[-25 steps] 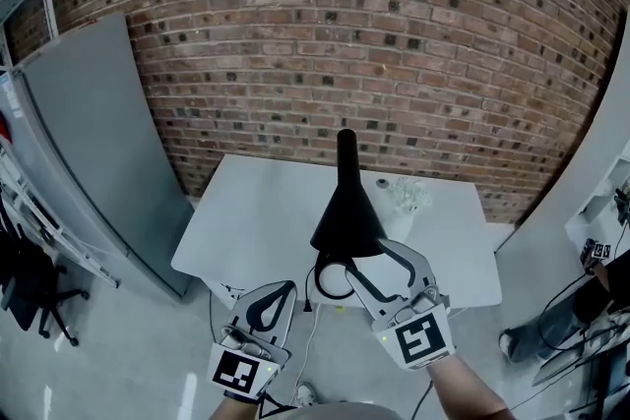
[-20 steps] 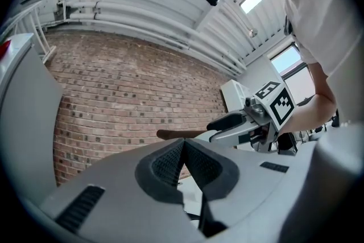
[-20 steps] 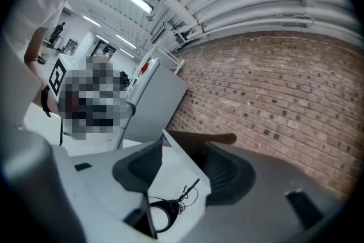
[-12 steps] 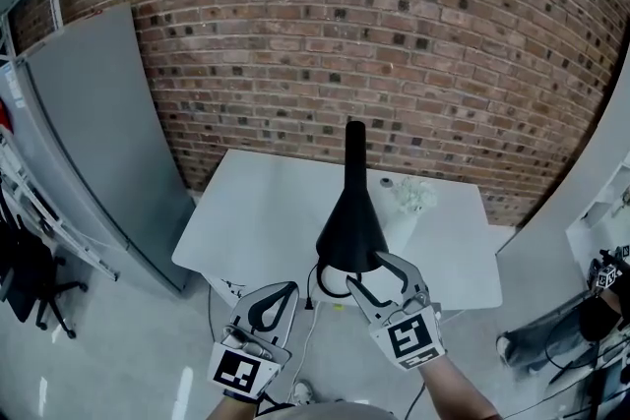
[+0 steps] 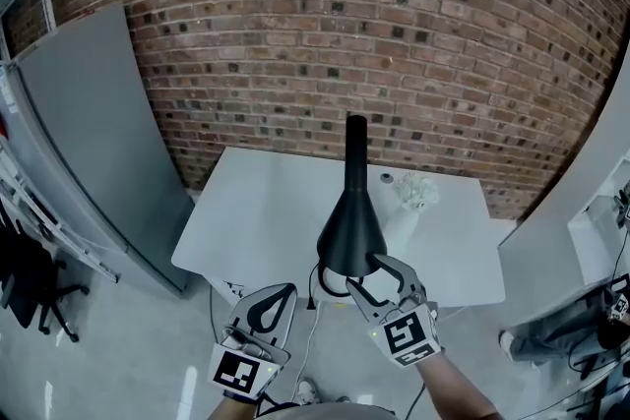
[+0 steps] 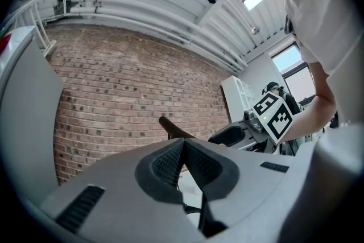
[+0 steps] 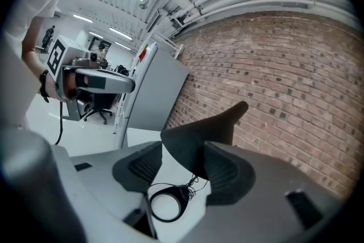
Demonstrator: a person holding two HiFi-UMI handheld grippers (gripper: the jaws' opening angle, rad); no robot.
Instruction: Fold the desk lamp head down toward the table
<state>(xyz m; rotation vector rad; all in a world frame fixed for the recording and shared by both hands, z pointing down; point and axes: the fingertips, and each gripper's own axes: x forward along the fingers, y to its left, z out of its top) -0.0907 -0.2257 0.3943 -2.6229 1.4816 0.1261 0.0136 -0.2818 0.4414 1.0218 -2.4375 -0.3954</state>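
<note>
Desk lamp head (image 5: 351,229), the black cone, is sitting right between the jaws of the right gripper (image 5: 362,270). Those jaws are spread, with the wide end of the cone in the gap and its neck running out past the tips toward the brick wall (image 5: 394,34). The lamp's ring base (image 7: 166,204) and cord (image 7: 190,184) lie on the white table (image 5: 256,211) below those jaws. The left gripper (image 5: 283,288) is off to the side of the lamp, jaws pressed together on nothing.

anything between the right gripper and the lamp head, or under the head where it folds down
Nothing visible blocks the right gripper: its open jaws flank the lamp head at its rim. Below the head, a black ring and cord lie on the table.
</note>
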